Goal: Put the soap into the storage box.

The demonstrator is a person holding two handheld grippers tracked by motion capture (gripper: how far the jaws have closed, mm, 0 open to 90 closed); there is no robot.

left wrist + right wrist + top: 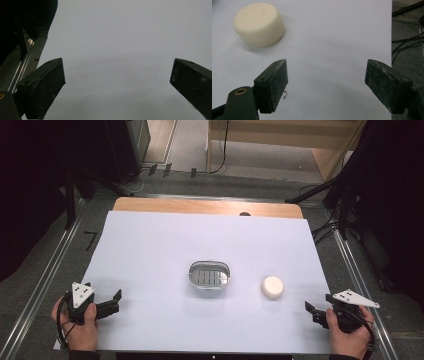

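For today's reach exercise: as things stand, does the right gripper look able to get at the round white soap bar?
Probably yes. The right gripper sits near the table's front edge with open, empty jaws, and the soap bar lies just ahead and to its left. Bare white table cover lies between them; the metal dish stands off to the side.

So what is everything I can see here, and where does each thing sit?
soap bar: one, cream, round, on the sheet right of centre, ahead of the right gripper
metal dish: one, silvery, slotted insert inside, middle of the sheet
white sheet: one, covers most of the table
wooden table: one, light wood, bare strip at the far edge
cables: several, black, on the floor at the right
left gripper: one, black, near left corner, jaws apart, nothing between them
right gripper: one, black, near right corner, jaws apart, nothing between them
left hand: one, holds the left gripper
right hand: one, holds the right gripper
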